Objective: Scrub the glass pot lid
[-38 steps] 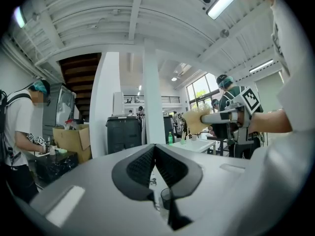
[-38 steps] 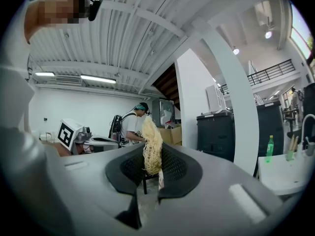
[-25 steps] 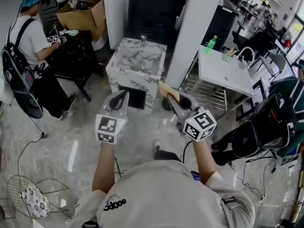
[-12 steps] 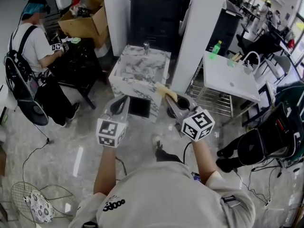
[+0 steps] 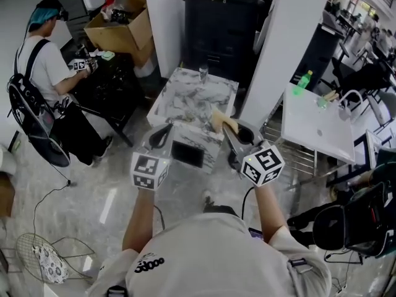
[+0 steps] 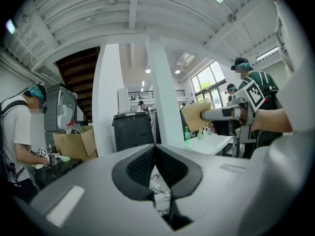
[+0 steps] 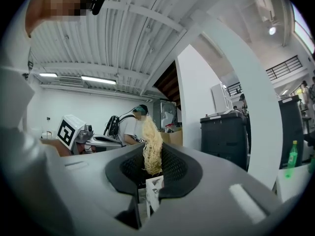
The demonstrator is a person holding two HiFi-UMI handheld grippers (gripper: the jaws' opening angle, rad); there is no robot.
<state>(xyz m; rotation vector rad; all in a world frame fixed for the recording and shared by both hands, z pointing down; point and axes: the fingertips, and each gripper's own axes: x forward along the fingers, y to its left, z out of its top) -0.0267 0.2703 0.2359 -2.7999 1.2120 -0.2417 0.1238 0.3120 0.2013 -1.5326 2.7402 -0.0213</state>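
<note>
Both grippers are held up in the air in front of the person, side by side. My right gripper point(image 5: 224, 127) is shut on a yellowish fibrous scrub pad point(image 5: 220, 120), which sticks up between its jaws point(image 7: 152, 150). My left gripper point(image 5: 162, 131) is shut with nothing in it, its pads point(image 6: 142, 163) pressed together. From the left gripper view, the right gripper point(image 6: 204, 115) and its pad point(image 6: 193, 117) show off to the right. No glass pot lid shows in any view.
A marble-topped counter point(image 5: 185, 104) stands on the floor beyond the grippers, with a small glass point(image 5: 203, 73) at its far edge. Behind it are a black bin point(image 5: 219, 23) and a white pillar point(image 5: 278, 42). A white table point(image 5: 315, 129) carries a green bottle point(image 5: 301, 82). A person point(image 5: 46, 67) sits at the left.
The marble counter and black bin have slid lower and nearer in the head view. Both grippers stay raised side by side, the right one still gripping the pad.
</note>
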